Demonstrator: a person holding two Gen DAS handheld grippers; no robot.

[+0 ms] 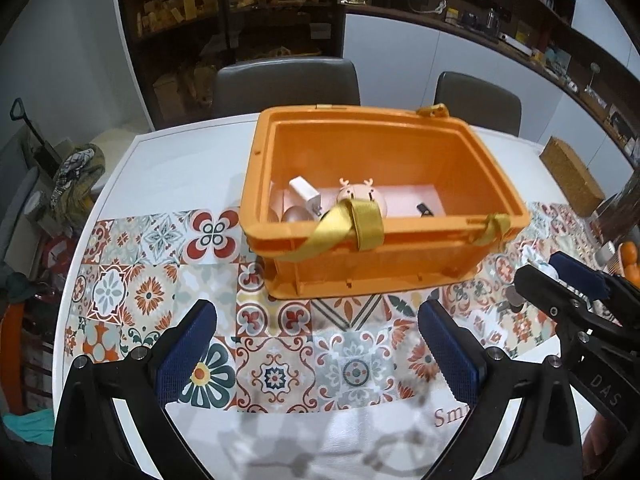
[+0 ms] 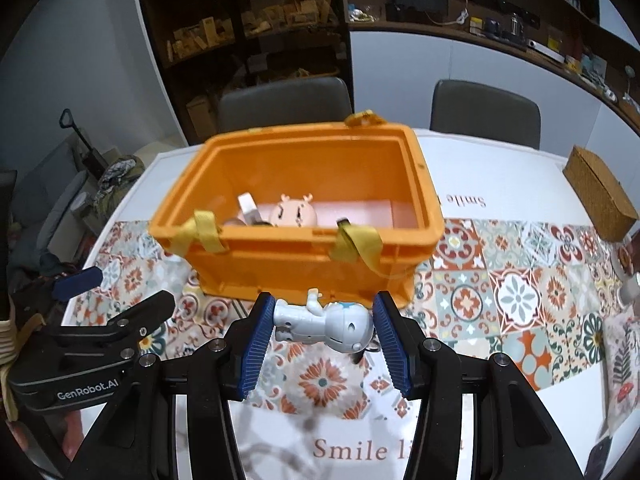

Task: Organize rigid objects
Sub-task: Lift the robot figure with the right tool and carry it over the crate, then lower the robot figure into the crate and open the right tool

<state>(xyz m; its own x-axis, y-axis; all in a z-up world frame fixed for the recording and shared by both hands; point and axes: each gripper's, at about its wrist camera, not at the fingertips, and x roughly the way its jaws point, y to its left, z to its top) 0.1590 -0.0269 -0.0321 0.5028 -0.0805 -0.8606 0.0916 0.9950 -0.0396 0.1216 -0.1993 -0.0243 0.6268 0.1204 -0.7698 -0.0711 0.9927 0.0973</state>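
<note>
An orange plastic bin (image 1: 400, 264) with yellow straps stands on the tiled tablecloth; it also shows in the right wrist view (image 2: 296, 268). Inside lie a pink deer toy (image 1: 360, 194), a white charger (image 1: 306, 194), a round pinkish object (image 1: 294, 214) and a small black item (image 1: 425, 209). My right gripper (image 2: 325, 326) is shut on a light blue-grey robot figurine (image 2: 324, 324), held sideways just in front of the bin. My left gripper (image 1: 318, 326) is open and empty, in front of the bin above the cloth.
Two grey chairs (image 2: 284, 104) stand behind the round white table (image 1: 168, 160). A woven brown box (image 2: 600, 196) sits at the right. Small items lie at the table's right edge (image 2: 628, 292). Clutter and a bag (image 1: 74, 176) lie on the floor at the left.
</note>
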